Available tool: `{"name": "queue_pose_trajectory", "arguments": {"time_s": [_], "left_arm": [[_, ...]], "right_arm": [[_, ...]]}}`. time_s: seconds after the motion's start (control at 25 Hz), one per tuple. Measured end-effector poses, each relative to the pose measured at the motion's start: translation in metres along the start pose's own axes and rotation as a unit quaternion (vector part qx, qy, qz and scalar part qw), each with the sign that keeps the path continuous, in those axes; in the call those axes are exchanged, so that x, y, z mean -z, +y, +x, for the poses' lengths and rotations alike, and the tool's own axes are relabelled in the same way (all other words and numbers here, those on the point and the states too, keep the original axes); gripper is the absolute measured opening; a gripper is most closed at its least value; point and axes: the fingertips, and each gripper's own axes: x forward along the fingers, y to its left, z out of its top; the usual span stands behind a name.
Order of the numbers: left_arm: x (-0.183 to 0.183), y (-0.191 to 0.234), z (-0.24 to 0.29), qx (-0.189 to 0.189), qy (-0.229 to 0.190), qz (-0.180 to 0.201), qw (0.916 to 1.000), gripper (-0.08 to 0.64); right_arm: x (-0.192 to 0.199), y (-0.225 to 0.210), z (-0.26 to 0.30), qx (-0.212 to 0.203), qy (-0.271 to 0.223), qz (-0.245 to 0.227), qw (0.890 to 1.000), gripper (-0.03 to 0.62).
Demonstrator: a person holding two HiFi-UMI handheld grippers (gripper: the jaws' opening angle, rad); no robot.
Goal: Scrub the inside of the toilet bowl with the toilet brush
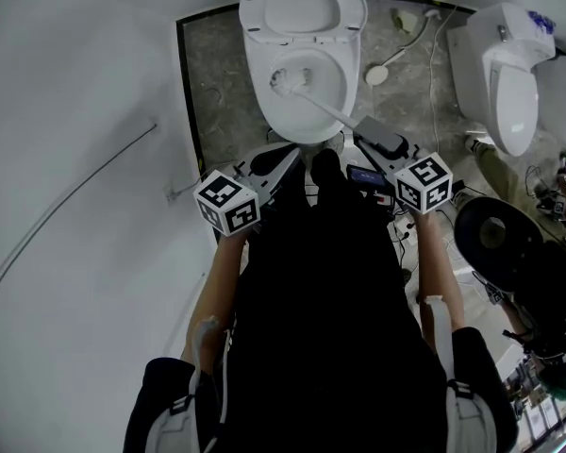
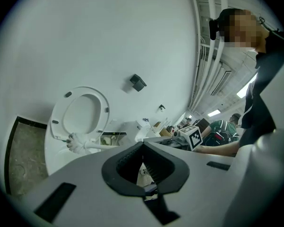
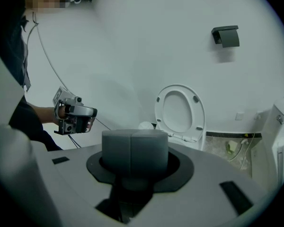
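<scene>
A white toilet stands ahead with its seat and lid raised. The toilet brush has its white bristle head inside the bowl, at the left side. Its pale handle slants back to my right gripper, which is shut on the grey grip. My left gripper hovers just in front of the bowl's near rim, open, with nothing between its fingers. The left gripper view shows the brush head by the raised seat.
A second white toilet stands at the right, with a cable and a small white round object on the stone floor between. A black round item lies near right. A white wall curves along the left. A dark holder hangs on the wall.
</scene>
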Motion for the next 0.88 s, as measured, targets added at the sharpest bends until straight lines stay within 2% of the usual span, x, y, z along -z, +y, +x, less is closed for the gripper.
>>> {"name": "queue_pose_trajectory", "arguments": {"time_s": [0.36, 0.88], "left_arm": [[0.019, 0.019, 0.003, -0.004, 0.013, -0.022, 0.9997, 0.011], [0.026, 0.042, 0.008, -0.014, 0.026, -0.042, 0.9987, 0.011]], "right_arm": [[0.014, -0.011, 0.034, -0.01, 0.029, -0.005, 1.0, 0.16], [0.043, -0.033, 0.083, -0.021, 0.081, -0.014, 0.996, 0.16]]}}
